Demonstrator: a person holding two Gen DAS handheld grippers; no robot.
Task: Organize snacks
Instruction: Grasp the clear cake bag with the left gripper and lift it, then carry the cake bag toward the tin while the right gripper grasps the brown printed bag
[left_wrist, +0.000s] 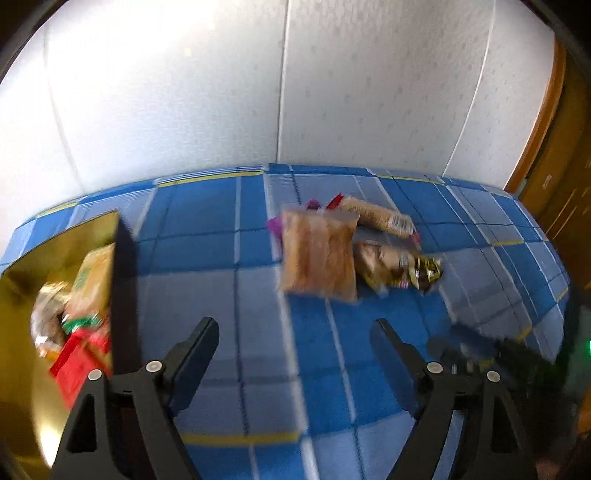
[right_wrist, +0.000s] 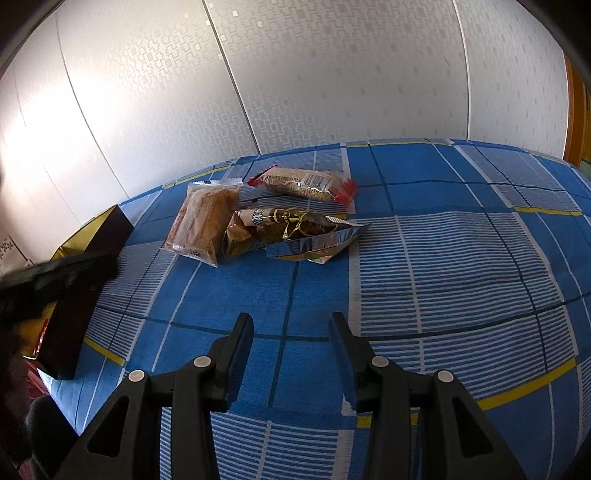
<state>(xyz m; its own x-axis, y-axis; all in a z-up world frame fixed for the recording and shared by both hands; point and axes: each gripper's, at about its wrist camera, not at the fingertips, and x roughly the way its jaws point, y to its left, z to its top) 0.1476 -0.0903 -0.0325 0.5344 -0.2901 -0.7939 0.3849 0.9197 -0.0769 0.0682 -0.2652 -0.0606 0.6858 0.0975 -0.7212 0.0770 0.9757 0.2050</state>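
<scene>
Three snack packs lie together on the blue checked cloth: a clear pack of orange-brown biscuits (right_wrist: 203, 225) (left_wrist: 317, 254), a brown and gold foil pack (right_wrist: 284, 230) (left_wrist: 399, 269), and a long bar with red ends (right_wrist: 303, 182) (left_wrist: 384, 219). A dark box with a gold inside (left_wrist: 122, 280) (right_wrist: 85, 266) stands at the left and holds several snacks (left_wrist: 81, 317). My left gripper (left_wrist: 295, 328) is open and empty, above the cloth near the box. My right gripper (right_wrist: 291, 325) is open and empty, well short of the packs. The left view is blurred.
A white patterned wall (right_wrist: 295, 74) rises right behind the cloth. A wooden door frame (left_wrist: 543, 110) stands at the far right. The cloth (right_wrist: 443, 258) spreads wide to the right of the packs.
</scene>
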